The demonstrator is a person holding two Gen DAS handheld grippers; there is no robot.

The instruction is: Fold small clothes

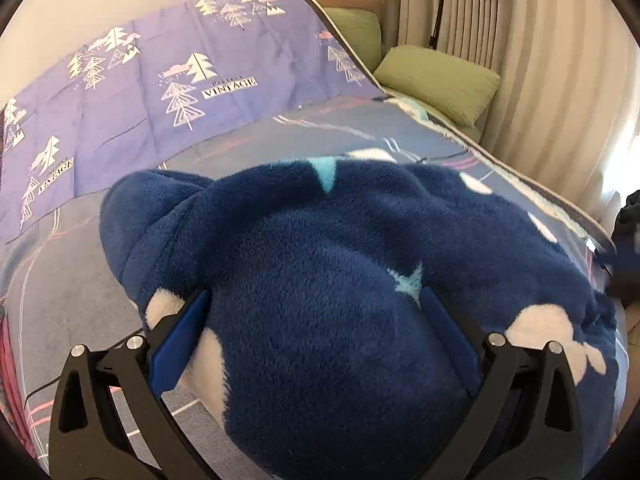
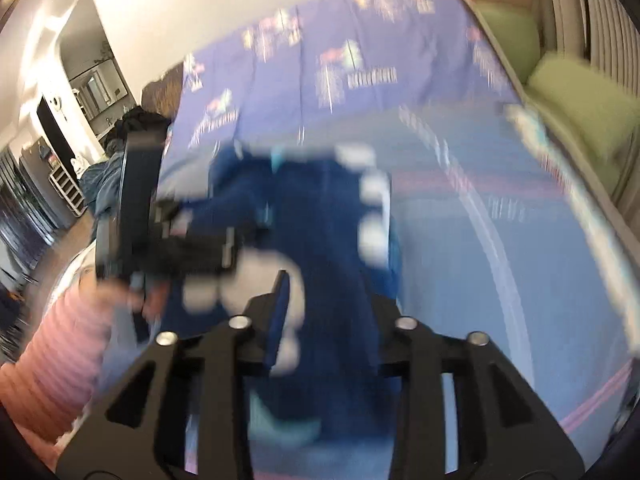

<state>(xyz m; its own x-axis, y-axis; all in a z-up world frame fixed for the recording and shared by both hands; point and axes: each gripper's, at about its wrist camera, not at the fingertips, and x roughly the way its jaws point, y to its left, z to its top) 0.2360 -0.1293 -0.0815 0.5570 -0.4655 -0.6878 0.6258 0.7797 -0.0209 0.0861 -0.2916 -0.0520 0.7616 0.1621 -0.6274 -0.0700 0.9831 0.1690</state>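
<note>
A fluffy dark blue fleece garment with white cloud shapes and light blue stars (image 1: 340, 264) lies on a bed, on a blue-grey blanket with pink and white lines (image 1: 60, 280). In the left wrist view it fills the middle and bottom of the frame.

The left gripper (image 1: 316, 312) has its two black arms spread as wide as they go. Its blue fingers (image 1: 180, 340) sit at the lower left and lower right of the frame, and a hump of the fleece bulges up between them. The left finger is at the edge of a white cloud patch. The right finger lies against the blue fluff just under a light blue star. The pads look apart and do not squeeze the cloth.

The right wrist view is very blurry. The right gripper (image 2: 332, 316) is at the bottom middle of the frame, its jaws partly open. The fleece garment (image 2: 320, 216) runs from the middle of the frame down between the fingers (image 2: 280, 312). I cannot tell if the pads press on it.

At the left of that view is the other gripper (image 2: 172, 240) and a pink ribbed sleeve (image 2: 60, 360).

A purple sheet with white tree pictures (image 1: 160, 80) lies further back, and green pillows (image 1: 440, 80) are in the upper right, beside pale curtains (image 1: 540, 60).
</note>
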